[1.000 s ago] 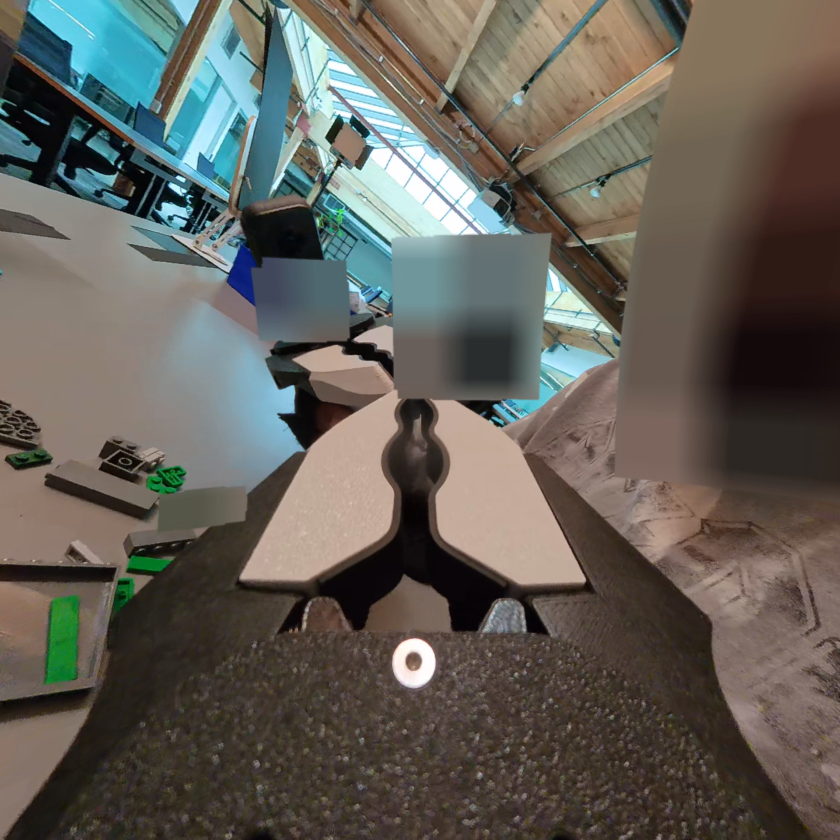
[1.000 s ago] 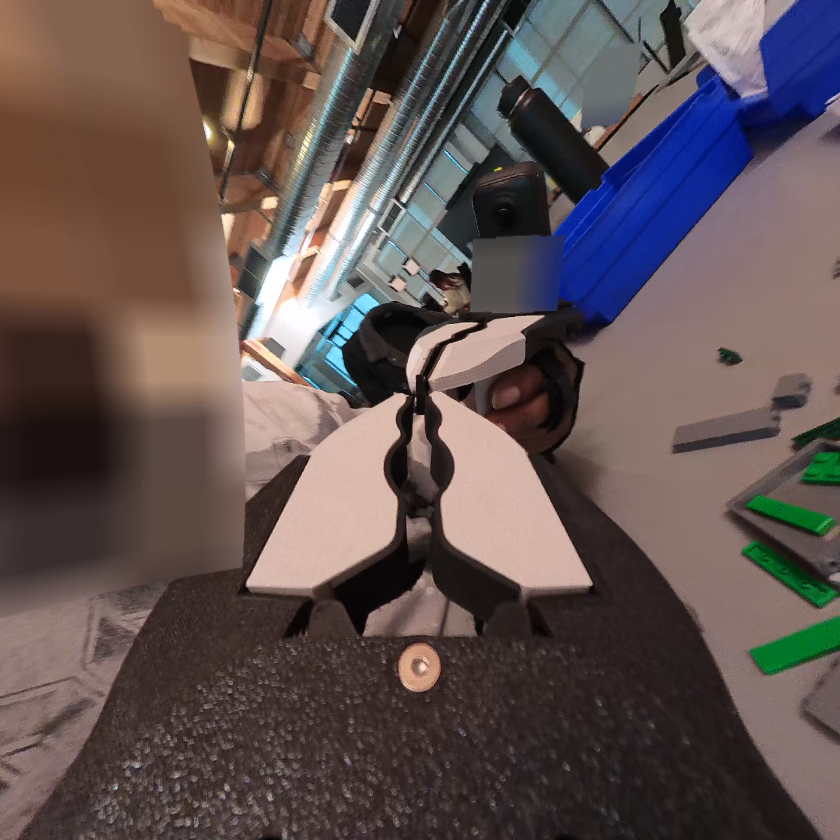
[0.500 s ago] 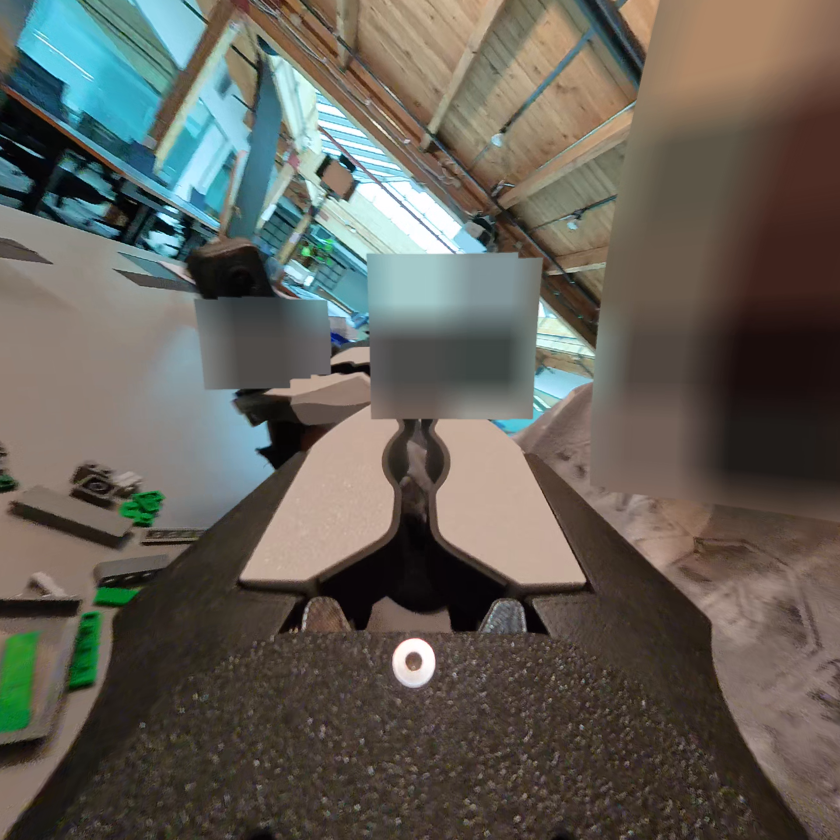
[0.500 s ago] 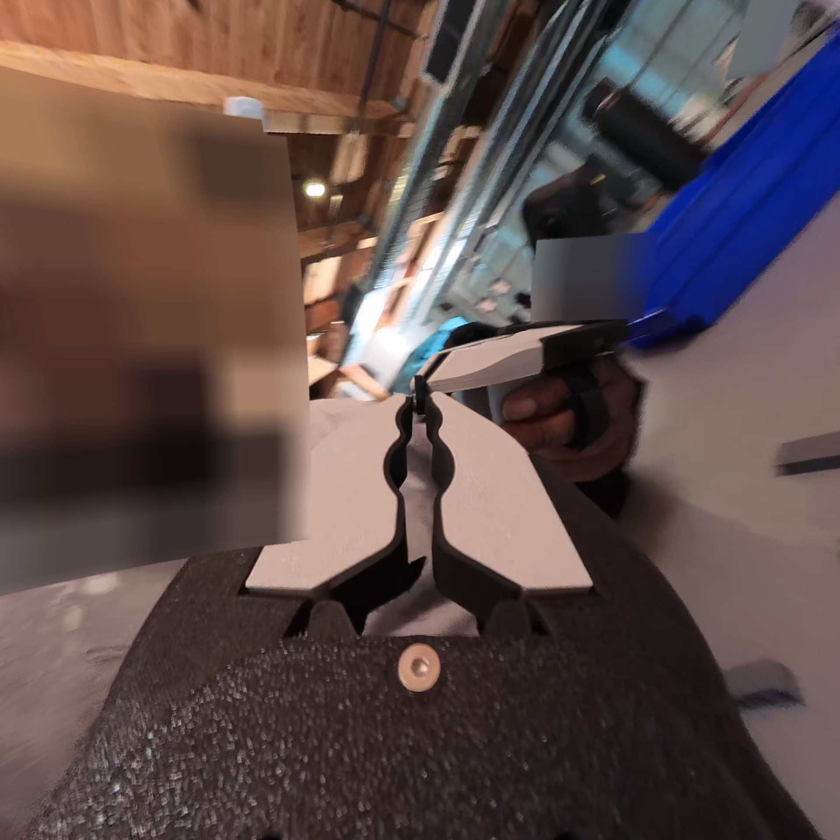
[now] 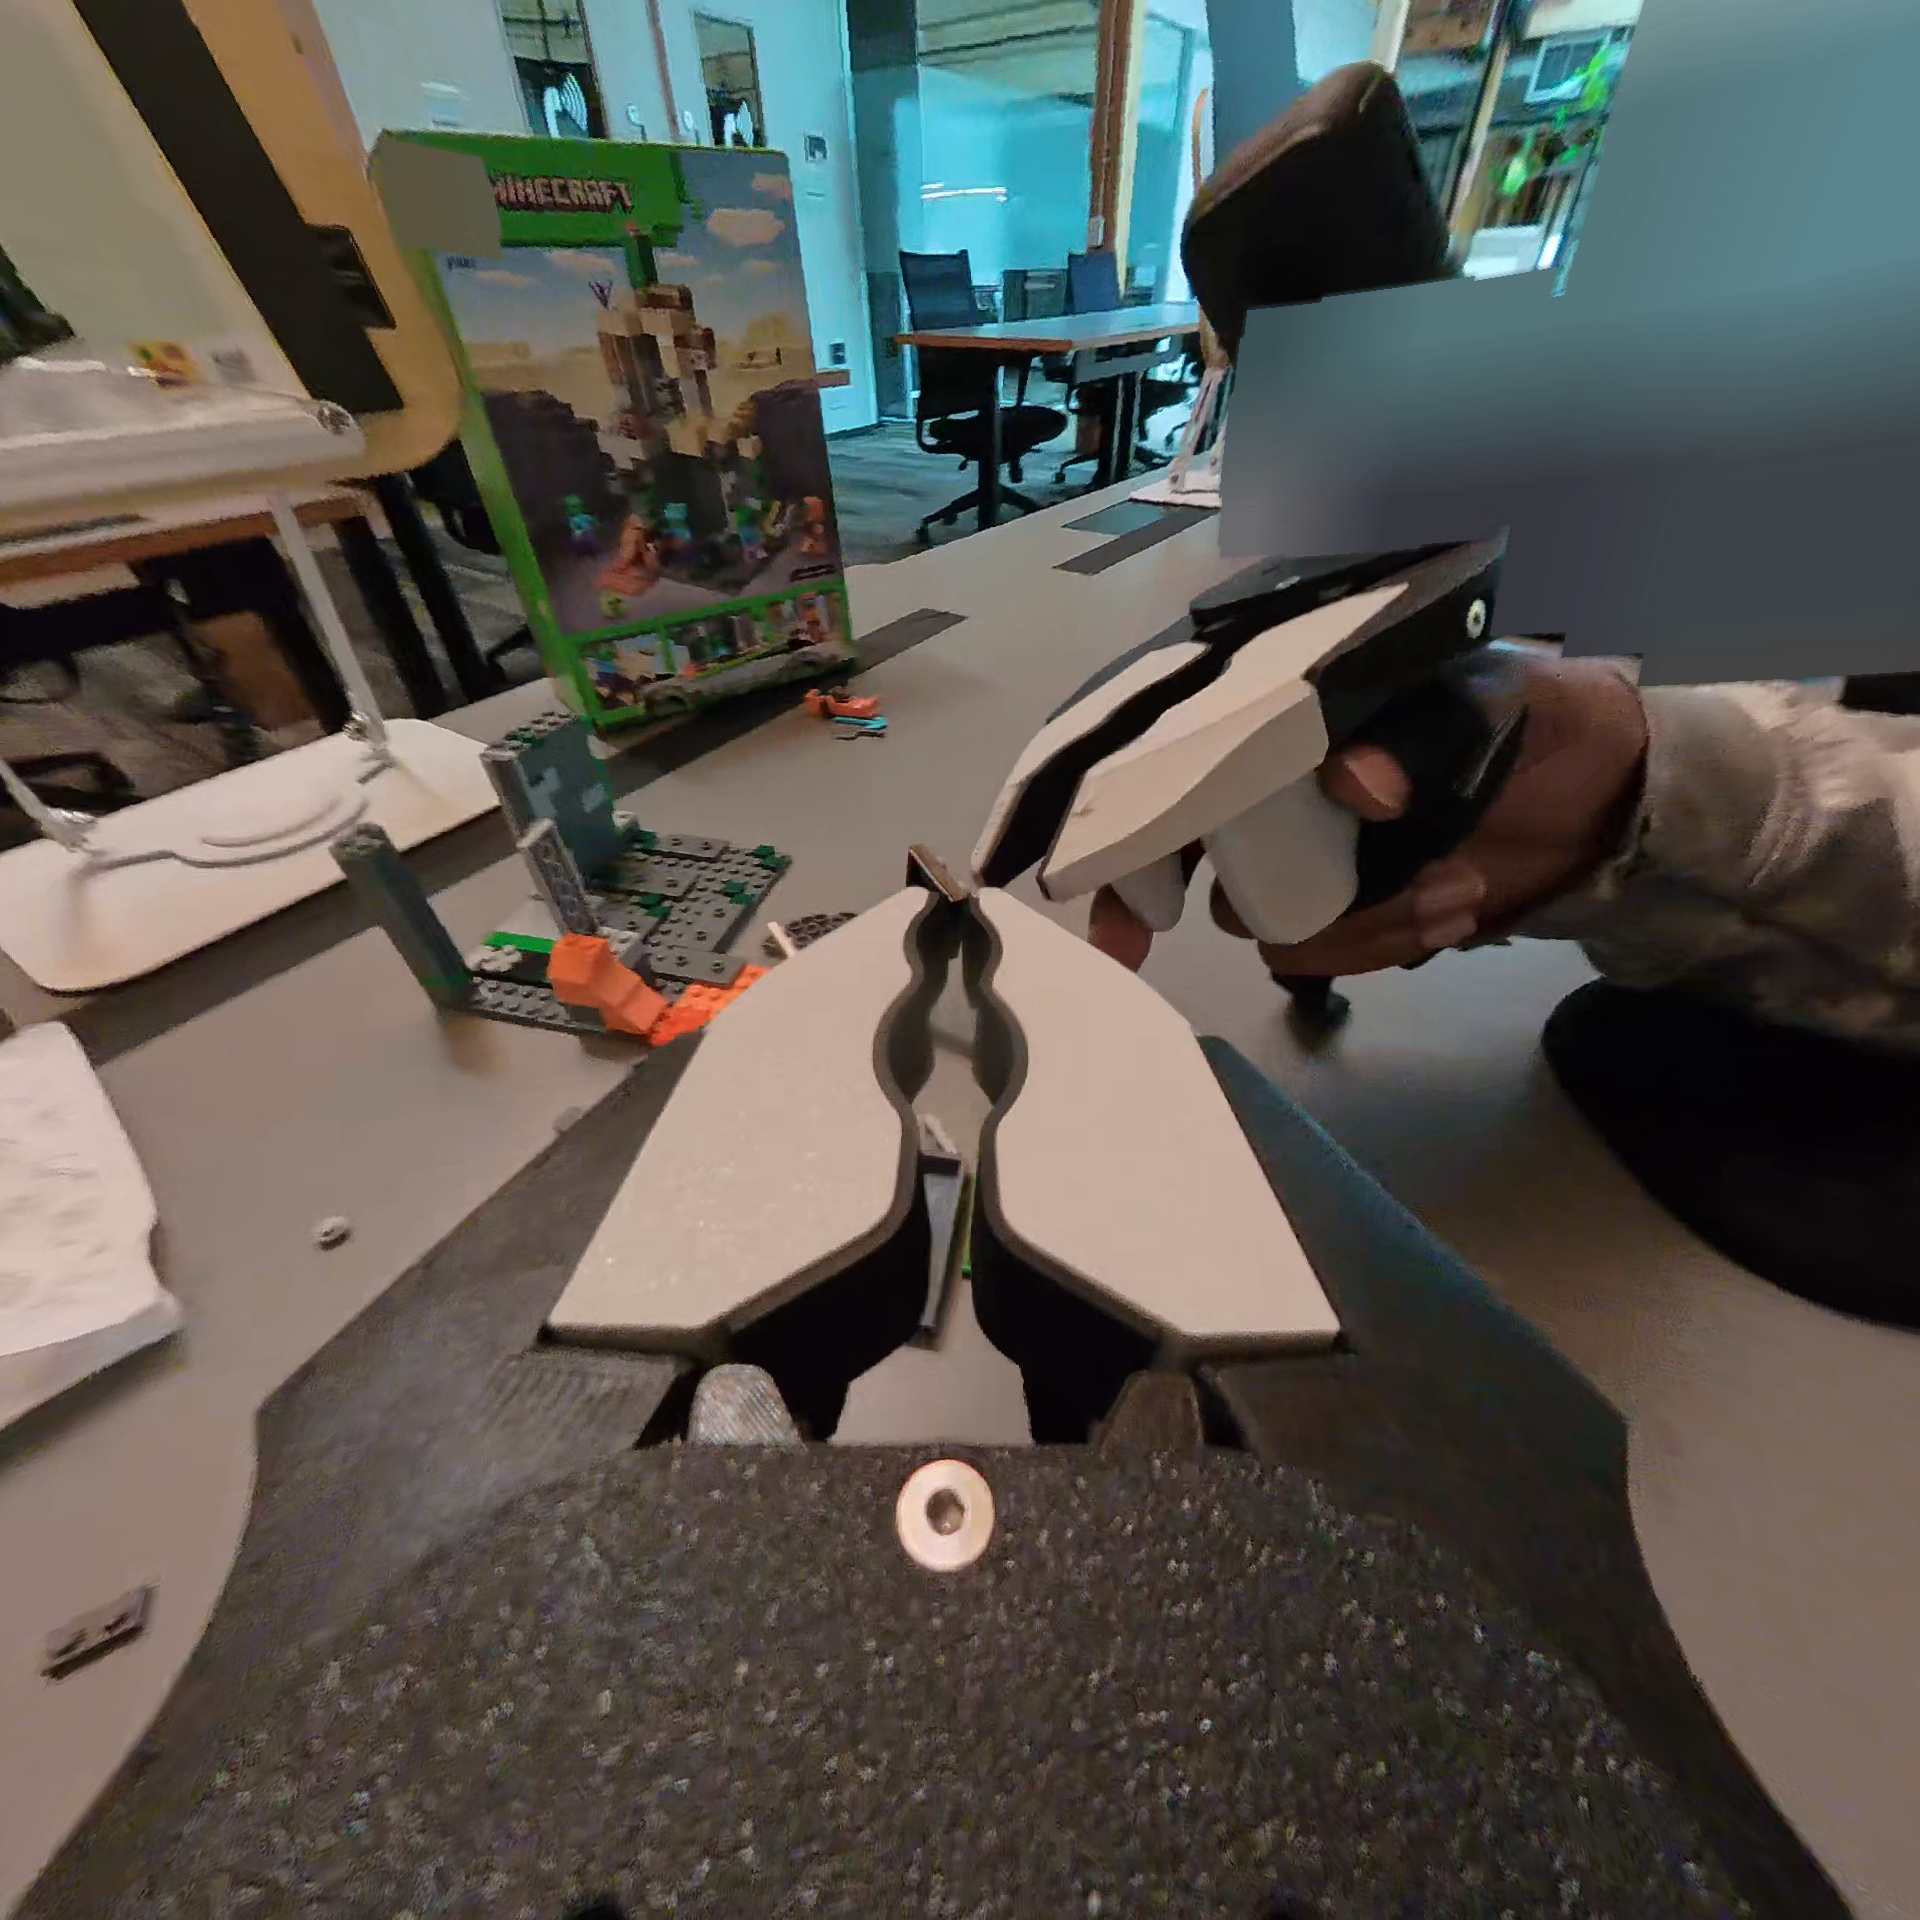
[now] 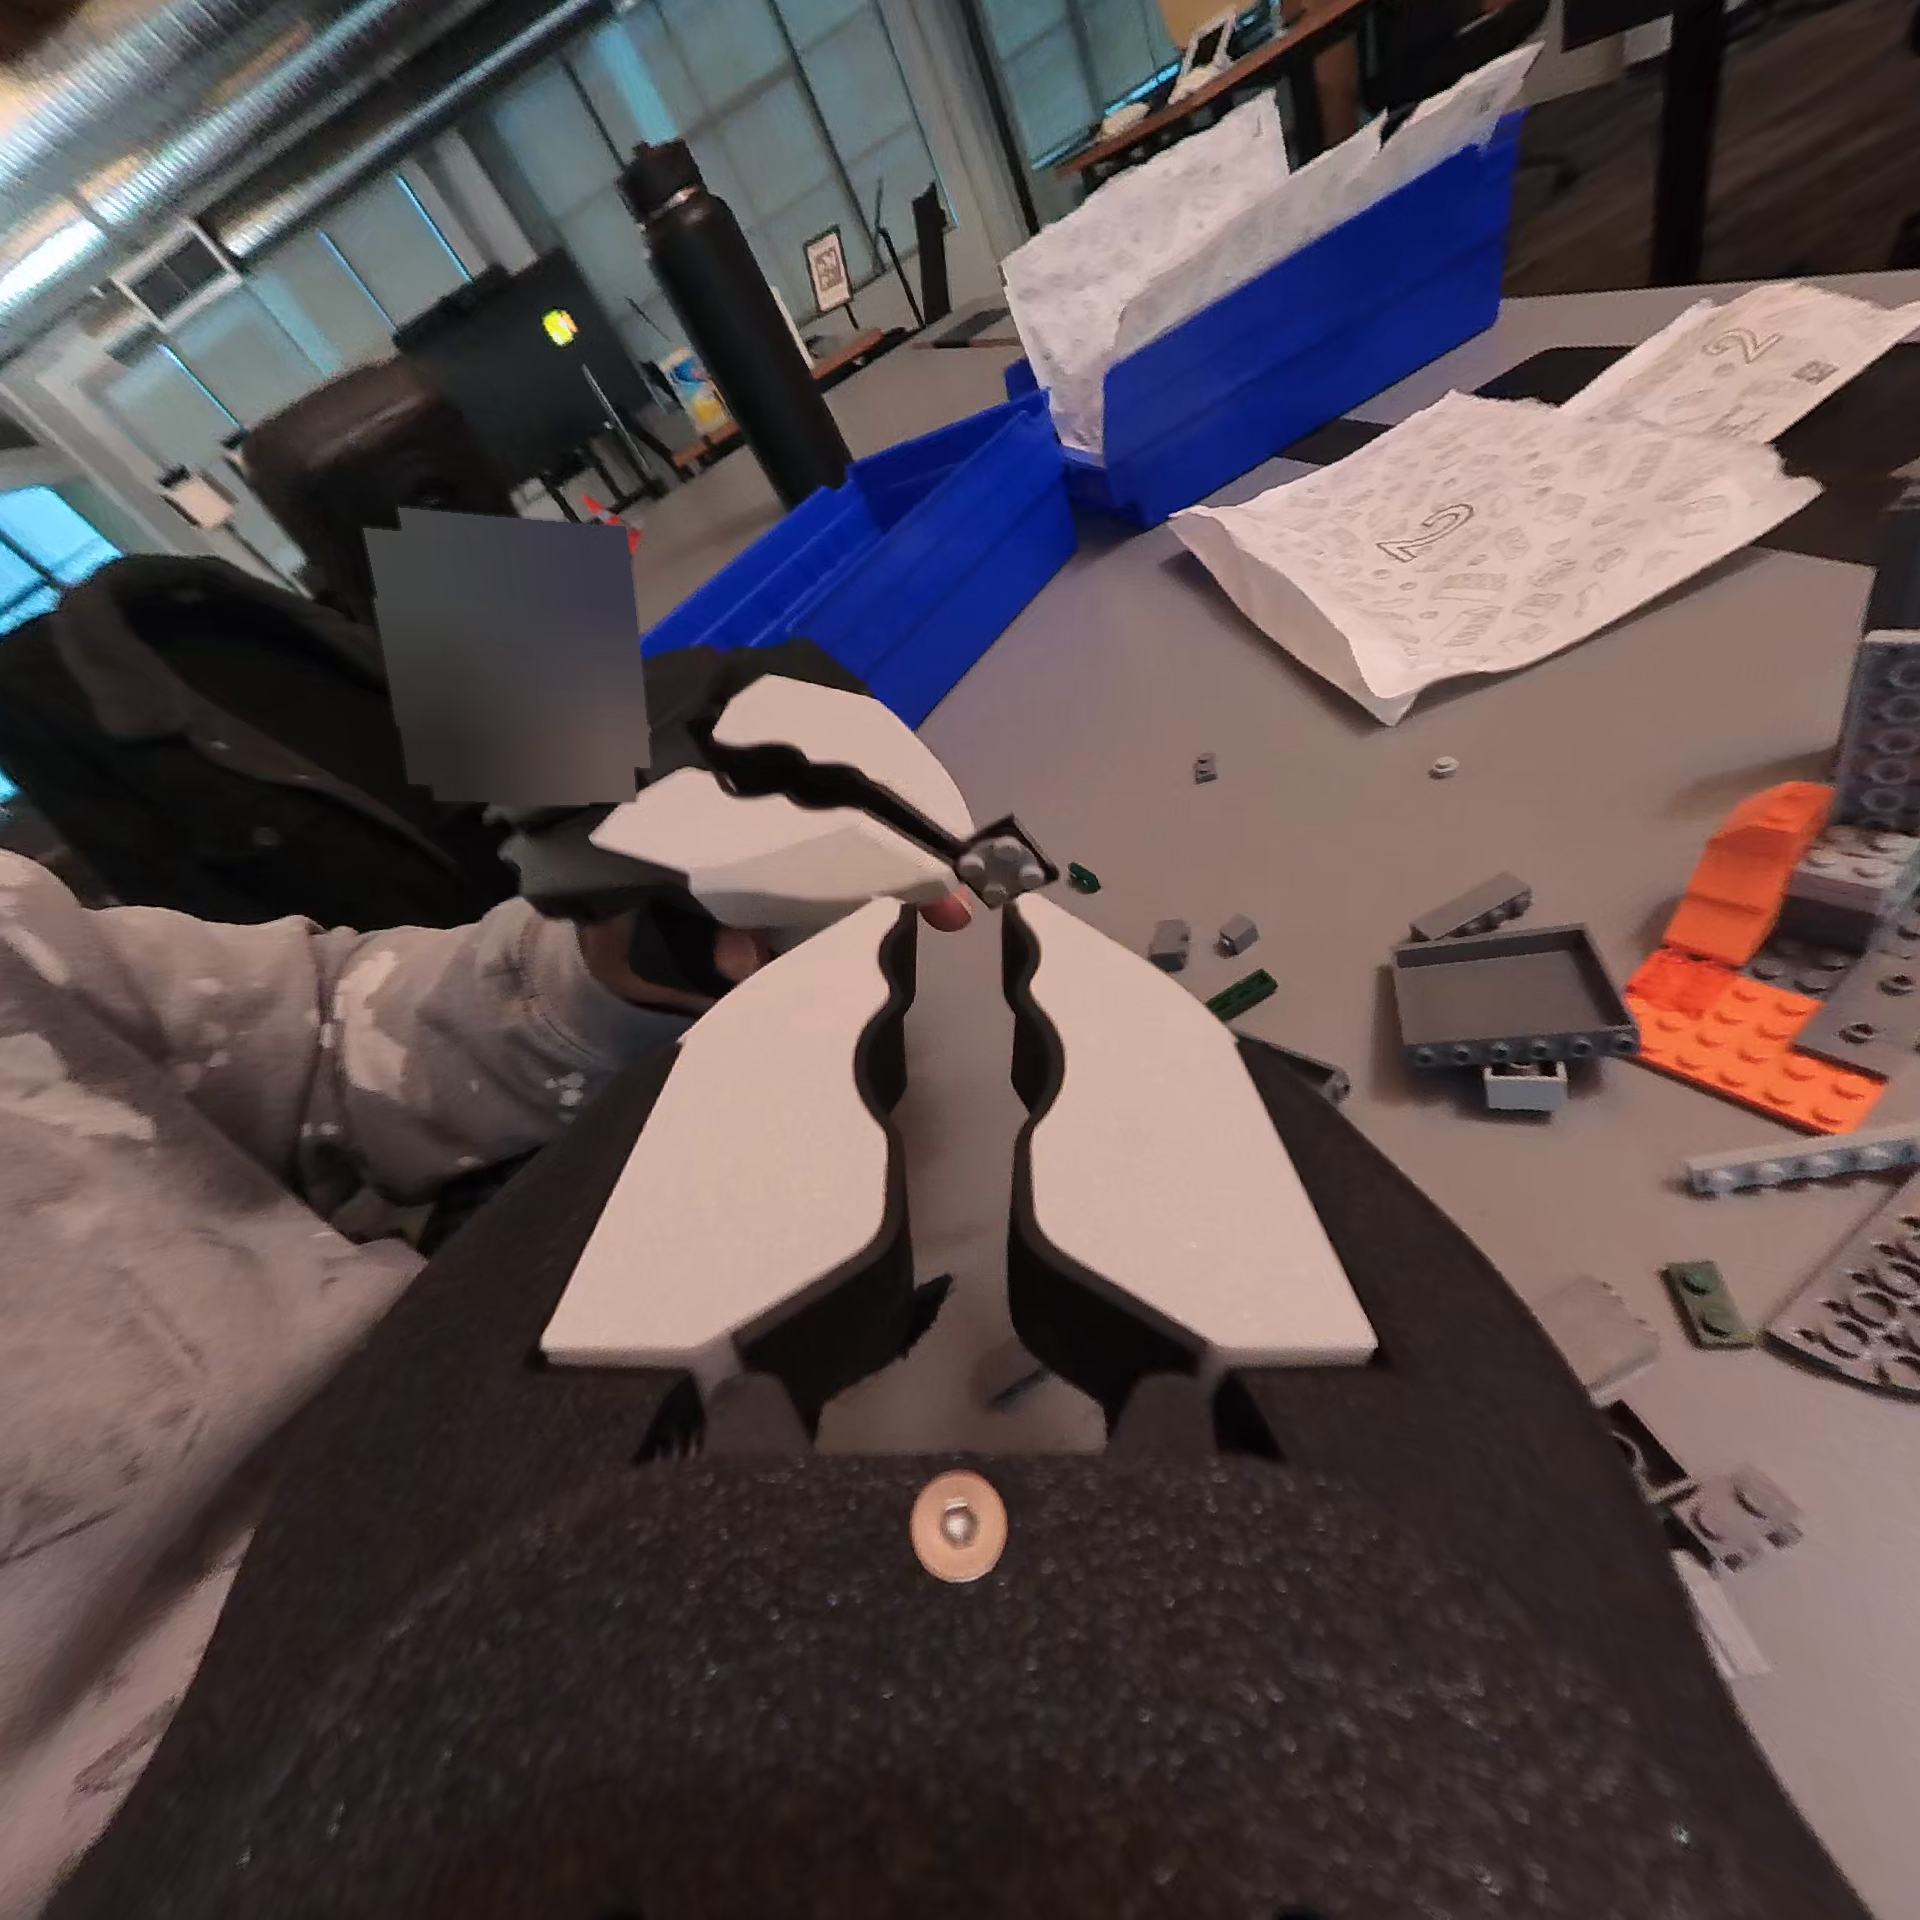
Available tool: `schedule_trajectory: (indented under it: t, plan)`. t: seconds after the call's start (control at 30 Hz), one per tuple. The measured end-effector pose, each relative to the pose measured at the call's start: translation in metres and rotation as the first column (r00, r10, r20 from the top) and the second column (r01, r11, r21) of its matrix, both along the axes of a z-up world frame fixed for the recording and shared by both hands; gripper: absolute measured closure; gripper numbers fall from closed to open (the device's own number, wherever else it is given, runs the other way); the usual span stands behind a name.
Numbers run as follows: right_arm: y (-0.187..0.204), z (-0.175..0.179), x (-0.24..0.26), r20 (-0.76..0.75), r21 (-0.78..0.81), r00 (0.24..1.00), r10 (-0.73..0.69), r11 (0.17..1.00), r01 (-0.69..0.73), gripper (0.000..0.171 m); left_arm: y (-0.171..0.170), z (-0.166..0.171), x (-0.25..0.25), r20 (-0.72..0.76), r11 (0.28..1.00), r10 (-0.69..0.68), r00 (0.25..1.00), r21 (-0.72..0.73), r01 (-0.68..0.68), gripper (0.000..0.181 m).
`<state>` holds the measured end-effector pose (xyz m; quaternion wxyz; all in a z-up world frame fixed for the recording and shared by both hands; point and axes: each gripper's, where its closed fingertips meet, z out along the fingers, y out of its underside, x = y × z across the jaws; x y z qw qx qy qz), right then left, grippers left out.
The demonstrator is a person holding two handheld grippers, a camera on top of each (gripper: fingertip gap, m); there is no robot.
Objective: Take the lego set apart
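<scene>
Right wrist view: my left gripper (image 6: 982, 871) pinches a small dark plate (image 6: 1003, 864) above the desk (image 6: 1351, 790); my right gripper (image 6: 958, 920) seems spread just beneath, beside the half-dismantled lego set (image 6: 1756, 997).

Left gripper (image 5: 948, 902) pinching small dark lego plate (image 5: 932, 871) at its tips — right gripper (image 5: 1006, 871) just beside, w/ partly dismantled lego build (image 5: 613, 935) behind.

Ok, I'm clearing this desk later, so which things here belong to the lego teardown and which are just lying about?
Job in hand: left claw pinching a small dark plate; open right claw; half-dismantled model; orange plate; grey tray piece.
Lying about: lego box; blue bins; black bottle; paper bags.
</scene>
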<state>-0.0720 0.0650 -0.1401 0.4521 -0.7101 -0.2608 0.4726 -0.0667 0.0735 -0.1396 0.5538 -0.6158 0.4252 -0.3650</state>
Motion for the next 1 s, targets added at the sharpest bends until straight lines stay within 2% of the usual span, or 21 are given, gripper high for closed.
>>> schedule_trajectory:
  t: [0.07, 0.17, 0.3, 0.7, 1.0]
  plan:
    - [0.001, 0.003, 0.002, -0.032, -0.031, 0.999, 0.002, 1.000, -0.003, 0.156, 0.000, 0.001, 0.000, -0.021, 0.999, 0.016, 1.000, 0.048, -0.014, 0.178]
    - [0.007, -0.002, 0.009, 0.017, -0.018, 0.999, -0.028, 0.999, 0.029, 0.158, -0.001, 0.000, 0.001, -0.041, 0.997, 0.024, 0.999, 0.079, -0.020, 0.178]
    - [0.006, -0.003, 0.006, 0.009, -0.049, 1.000, -0.025, 0.999, 0.025, 0.159, -0.004, -0.001, 0.004, -0.057, 0.994, 0.023, 0.998, 0.110, -0.016, 0.178]
    - [-0.001, 0.005, 0.007, -0.160, -0.153, 0.983, 0.090, 0.982, -0.114, 0.159, -0.014, 0.004, 0.006, -0.061, 0.978, -0.010, 0.998, 0.208, 0.022, 0.178]
    - [-0.005, 0.005, 0.009, -0.177, -0.183, 0.974, 0.143, 0.967, -0.175, 0.158, -0.019, 0.004, 0.007, -0.089, 0.959, -0.020, 0.996, 0.282, 0.044, 0.178]
